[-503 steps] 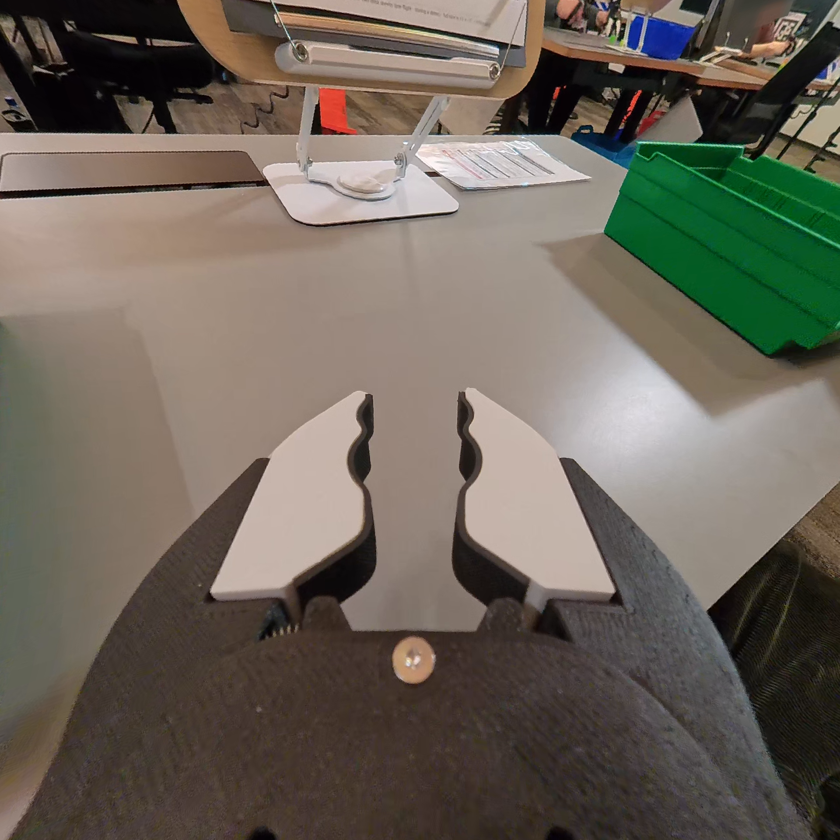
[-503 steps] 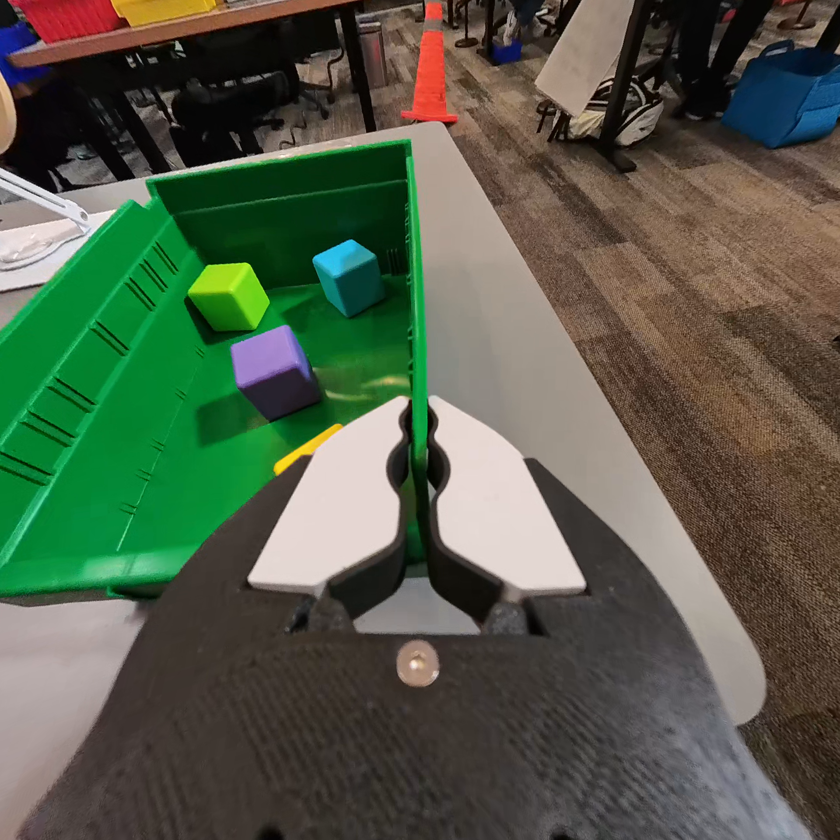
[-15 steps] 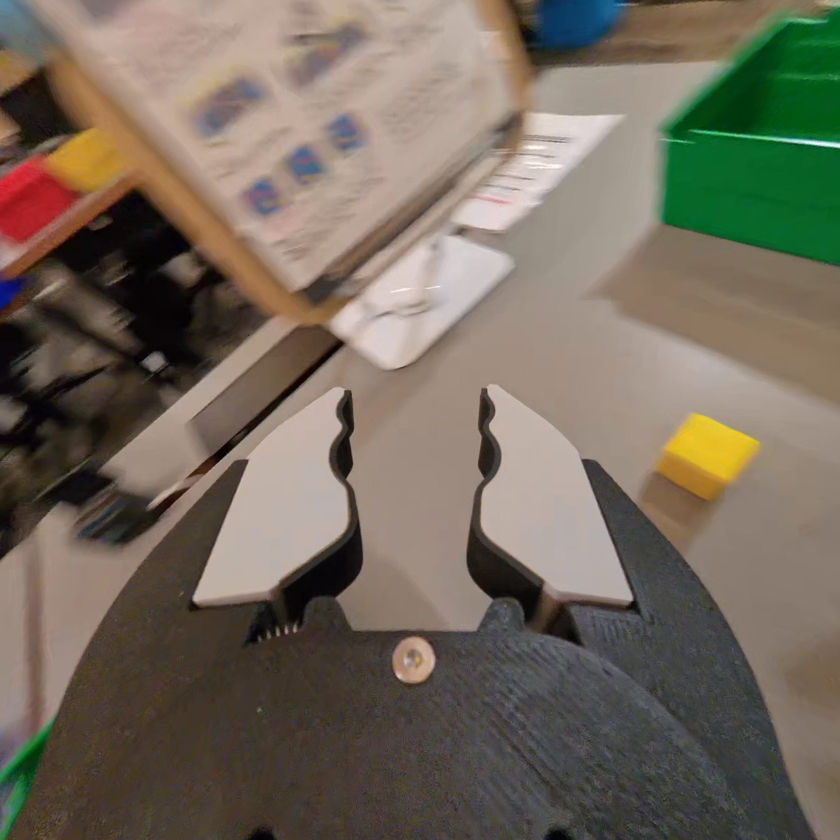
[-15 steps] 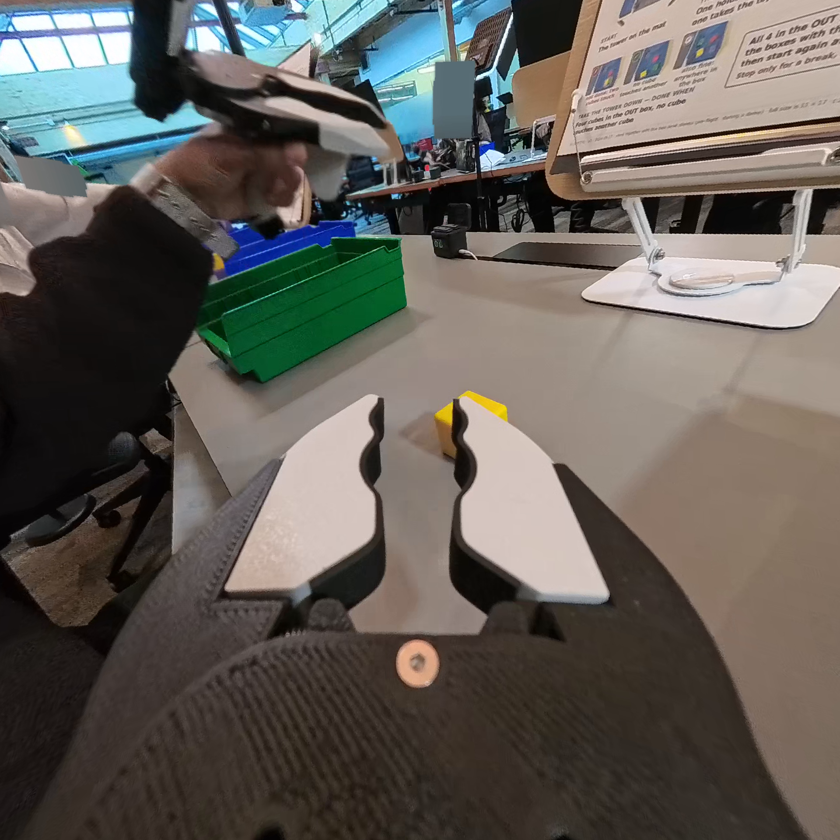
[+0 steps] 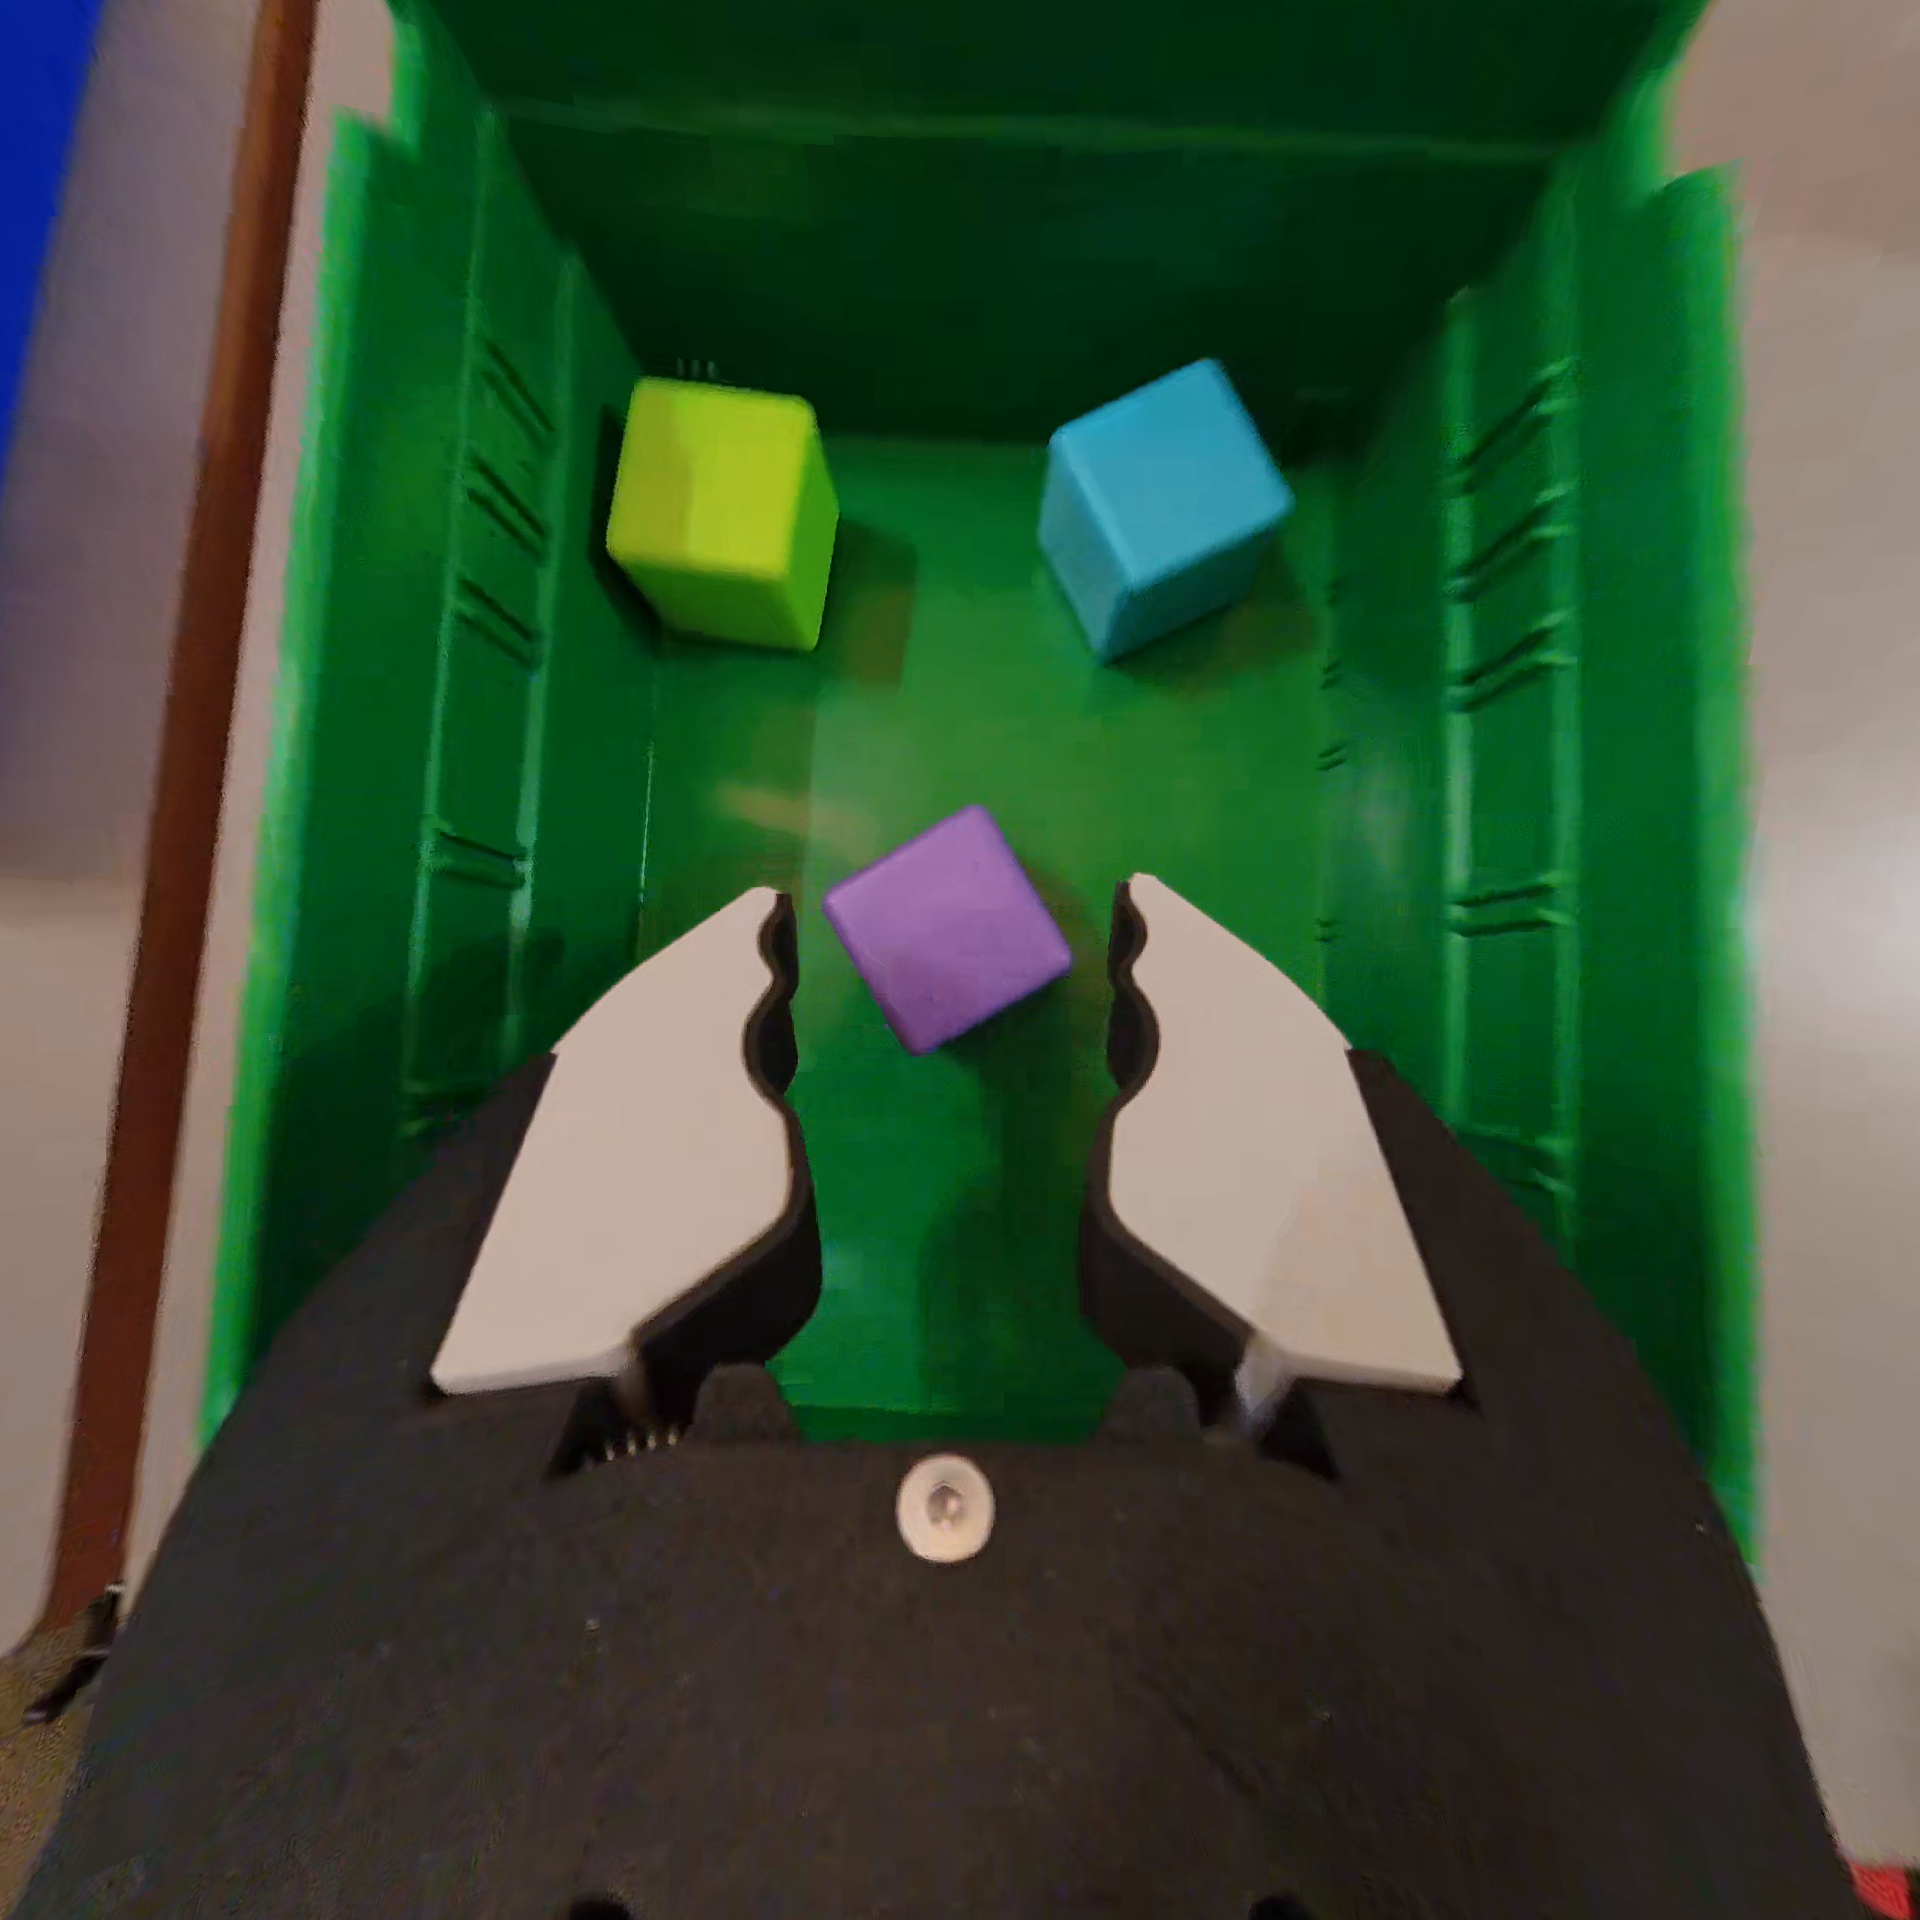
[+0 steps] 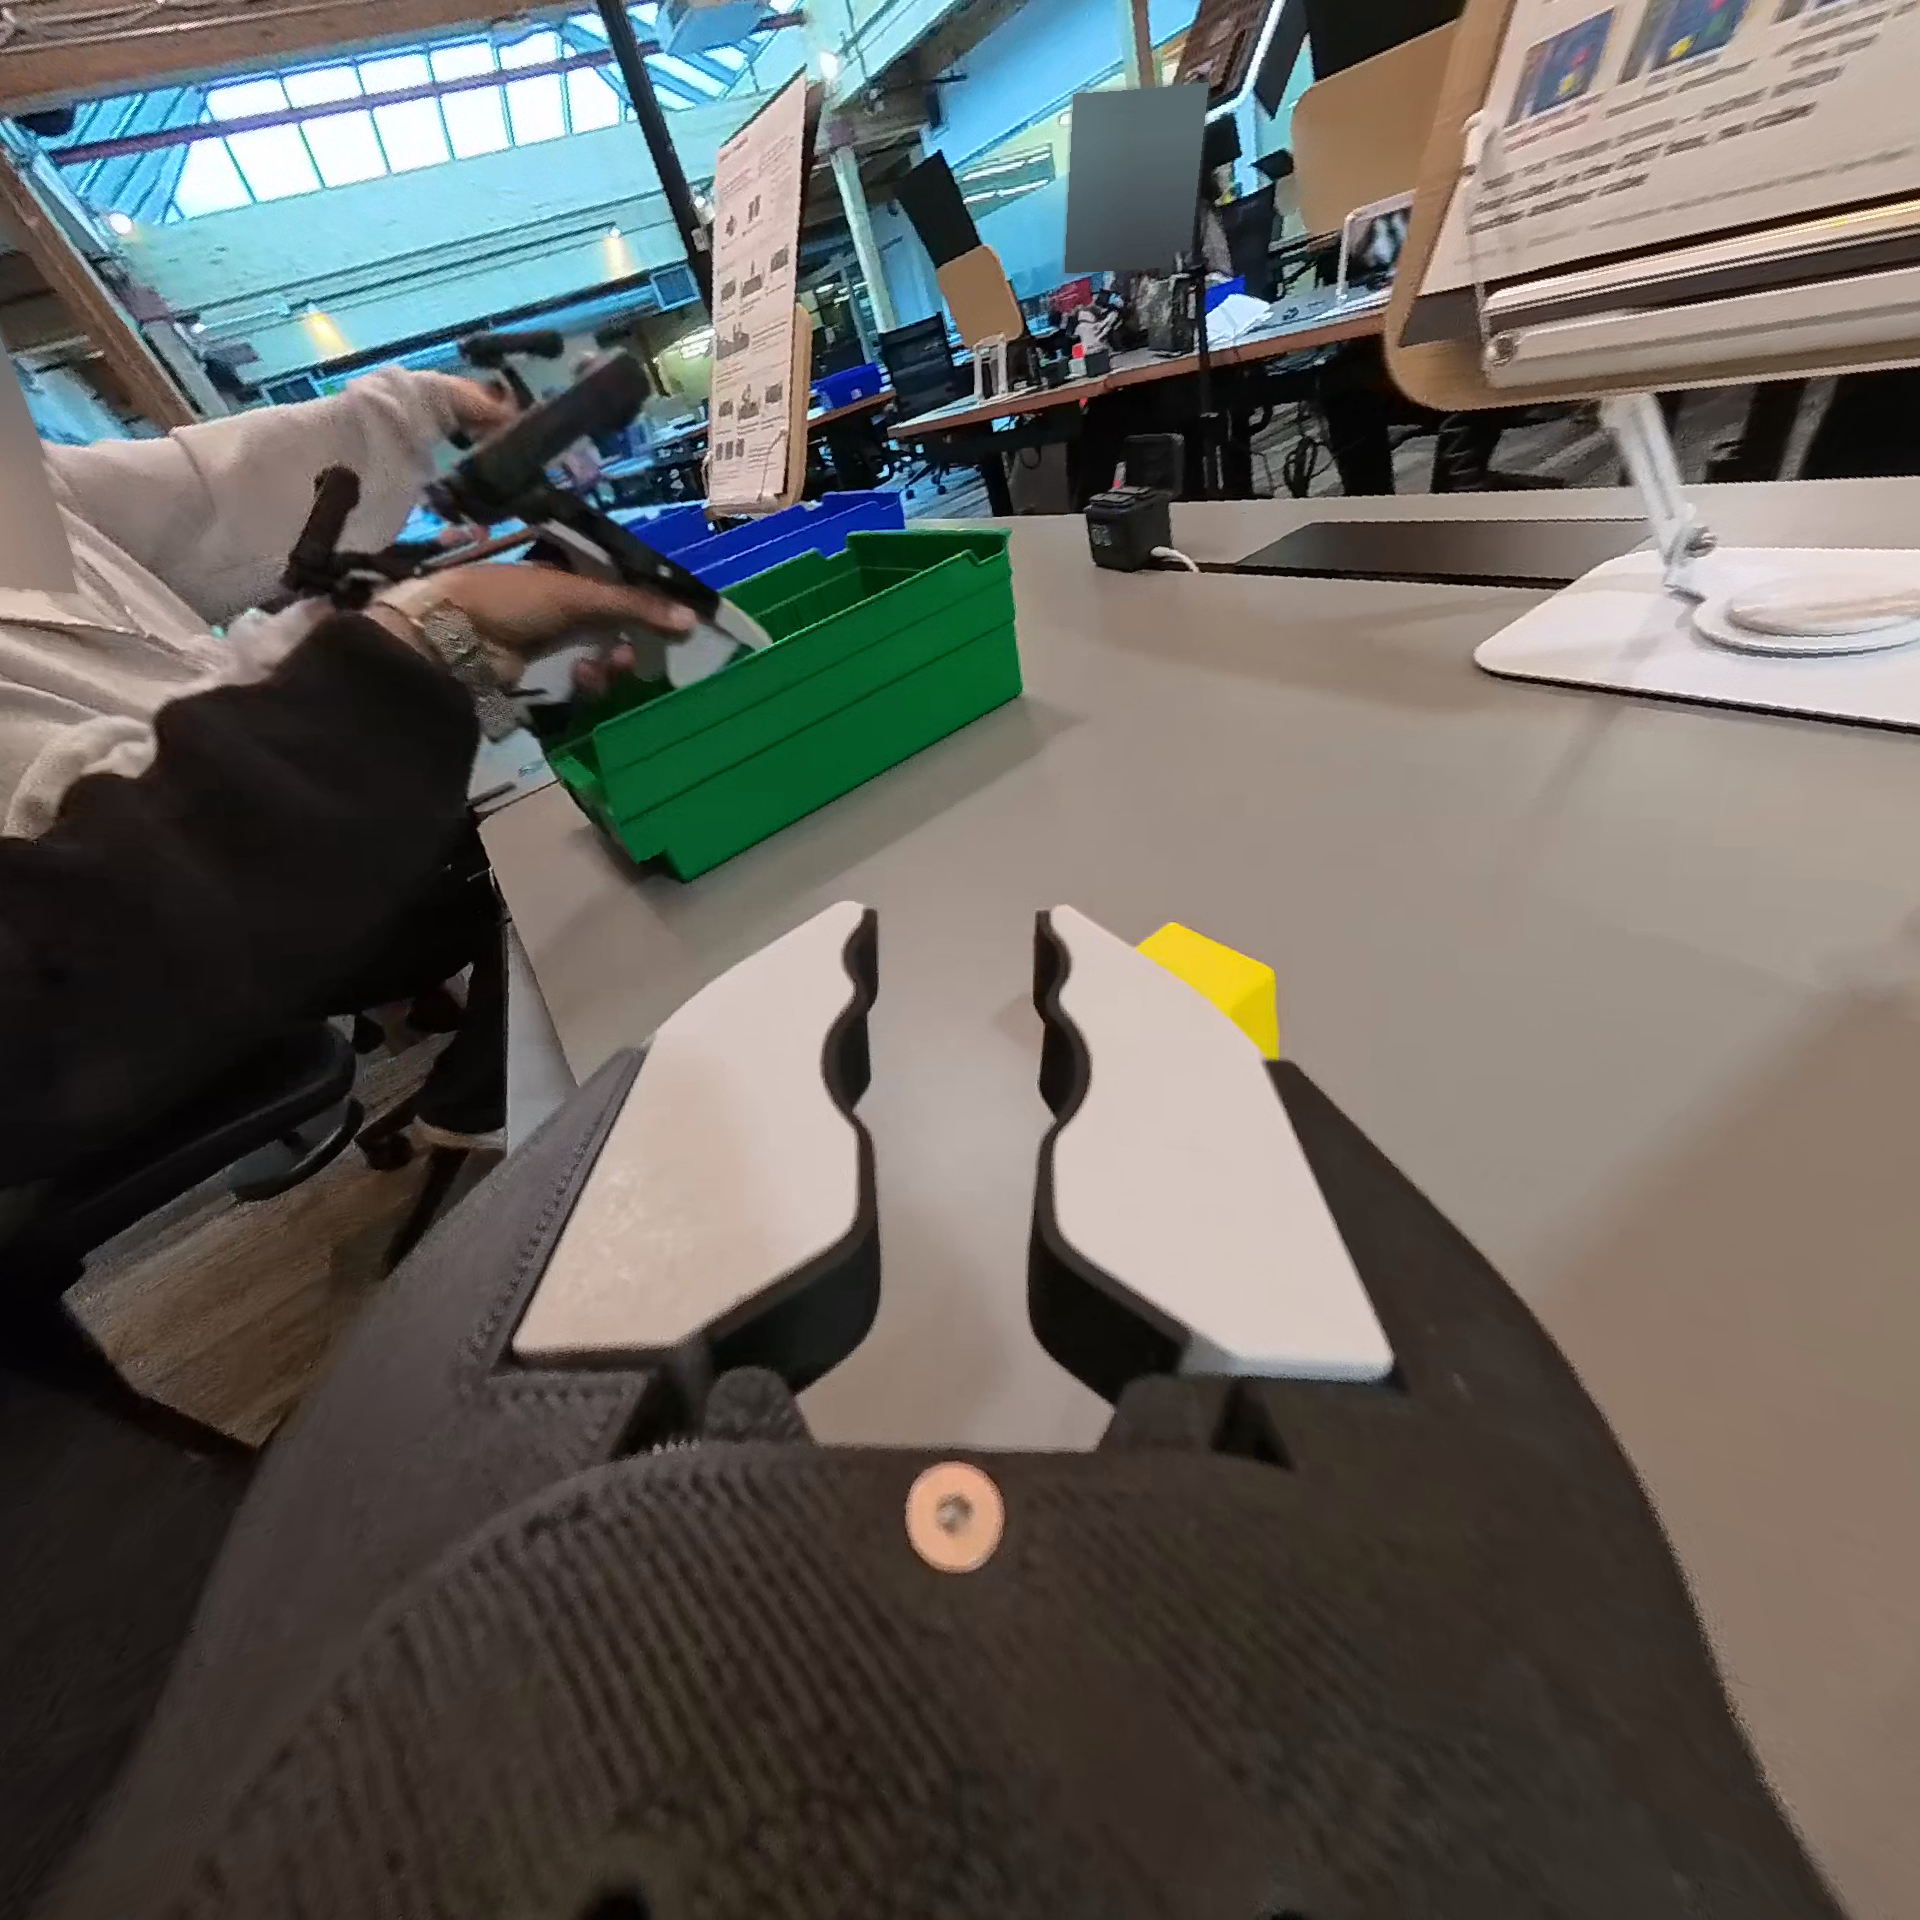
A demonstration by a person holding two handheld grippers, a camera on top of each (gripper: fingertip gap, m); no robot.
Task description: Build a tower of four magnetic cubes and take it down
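Note:
In the left wrist view my left gripper (image 5: 951,899) is open and points down into the green bin (image 5: 488,727). A purple cube (image 5: 948,927) lies on the bin floor between and just beyond the fingertips. A lime cube (image 5: 722,509) and a blue cube (image 5: 1164,504) lie farther back. In the right wrist view my right gripper (image 6: 954,920) is open and empty, low over the grey table (image 6: 1455,883). A yellow cube (image 6: 1221,982) sits on the table just right of its right finger. The left gripper (image 6: 707,644) also shows there, dipping into the green bin (image 6: 810,707).
A white document stand (image 6: 1704,623) with a clipboard stands at the back right of the table. A blue bin (image 6: 769,525) lies behind the green one. A small black box (image 6: 1127,530) with a cable sits at the far edge. The person's dark sleeve (image 6: 208,831) is at left.
My left gripper has swung from over the table down into the green bin, above the purple cube. My right gripper has shifted left of the yellow cube and stays open.

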